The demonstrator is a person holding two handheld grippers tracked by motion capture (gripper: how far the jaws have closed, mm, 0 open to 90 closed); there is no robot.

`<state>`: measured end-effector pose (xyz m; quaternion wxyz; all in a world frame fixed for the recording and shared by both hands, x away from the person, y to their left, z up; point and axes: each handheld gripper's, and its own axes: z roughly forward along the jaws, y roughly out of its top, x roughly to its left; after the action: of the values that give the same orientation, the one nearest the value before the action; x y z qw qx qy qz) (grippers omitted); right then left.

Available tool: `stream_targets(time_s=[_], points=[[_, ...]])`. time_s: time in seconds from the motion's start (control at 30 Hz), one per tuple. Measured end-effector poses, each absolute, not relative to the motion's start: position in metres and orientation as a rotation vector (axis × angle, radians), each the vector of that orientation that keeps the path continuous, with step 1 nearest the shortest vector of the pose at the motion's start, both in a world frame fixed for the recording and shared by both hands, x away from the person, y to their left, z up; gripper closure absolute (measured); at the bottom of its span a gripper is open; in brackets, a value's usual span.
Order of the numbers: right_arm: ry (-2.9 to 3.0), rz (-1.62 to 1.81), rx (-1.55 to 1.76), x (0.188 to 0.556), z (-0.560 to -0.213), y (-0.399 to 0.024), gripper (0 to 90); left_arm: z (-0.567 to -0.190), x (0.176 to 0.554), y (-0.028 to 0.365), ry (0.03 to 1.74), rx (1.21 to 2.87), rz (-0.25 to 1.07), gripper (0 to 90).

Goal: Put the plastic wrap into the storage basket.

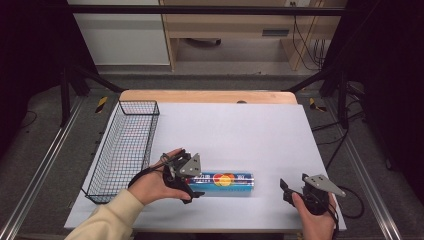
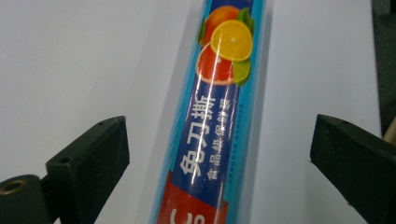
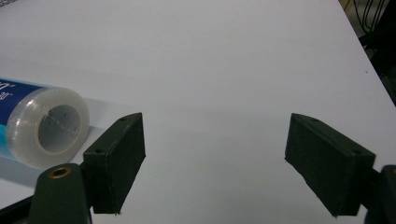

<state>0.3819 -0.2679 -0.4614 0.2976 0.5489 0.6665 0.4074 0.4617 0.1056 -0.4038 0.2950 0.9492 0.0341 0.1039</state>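
Note:
A roll of cling film point(image 1: 227, 183) with a blue label and citrus pictures lies on its side on the white table top point(image 1: 240, 130), near the front. My left gripper point(image 1: 196, 182) is open at the roll's left end. In the left gripper view the roll point(image 2: 215, 107) runs up between the two wide-apart jaws of the left gripper point(image 2: 219, 135), and neither jaw touches it. My right gripper point(image 1: 294, 182) stands open to the right of the roll, with nothing between its jaws. In the right gripper view the right gripper point(image 3: 215, 135) faces bare table, with the roll's hollow end point(image 3: 46, 126) at its left.
A black wire basket point(image 1: 125, 150) stands along the table's left edge, empty as far as I can see. A wooden strip point(image 1: 207, 96) runs along the table's far edge. Dark frame legs and cables stand on the floor beyond.

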Motion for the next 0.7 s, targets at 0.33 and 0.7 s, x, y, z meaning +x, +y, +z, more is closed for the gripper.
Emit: stream_targets(time_s=[0.33, 0.7], points=[[1.787, 1.087, 1.448, 0.383, -0.462, -0.267, 20.1, -0.432, 0.480, 0.085, 0.028, 2.657, 0.186, 10.5], [1.801, 1.077, 1.438, 0.384, -0.464, -0.266, 19.9, -0.441, 0.485, 0.081, 0.018, 2.679, 0.146, 14.9]])
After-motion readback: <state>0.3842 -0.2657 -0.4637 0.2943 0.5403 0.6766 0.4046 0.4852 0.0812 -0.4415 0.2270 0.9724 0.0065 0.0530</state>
